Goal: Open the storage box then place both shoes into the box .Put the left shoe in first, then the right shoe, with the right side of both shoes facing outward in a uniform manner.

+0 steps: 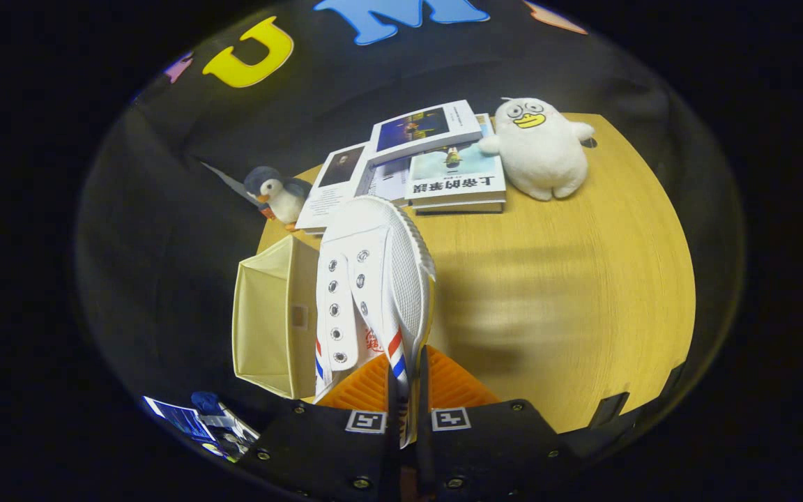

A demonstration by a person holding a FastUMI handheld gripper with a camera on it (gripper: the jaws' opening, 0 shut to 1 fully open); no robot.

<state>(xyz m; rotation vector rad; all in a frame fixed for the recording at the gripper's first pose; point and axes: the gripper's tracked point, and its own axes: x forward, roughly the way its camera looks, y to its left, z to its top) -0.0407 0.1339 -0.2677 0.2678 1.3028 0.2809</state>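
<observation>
Gripper view: at lower centre the gripper [407,390] clamps a white shoe [373,293]. Left of it stands the open box [269,321]; the shoe should be lowered in level.

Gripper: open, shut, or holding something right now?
Gripper: shut on the white canvas sneaker with red and blue stripes, both fingers pinching its side wall, lifted beside the open beige fabric storage box.

Gripper [406,390] fingers pinched together on shoe [373,293] wall.
</observation>
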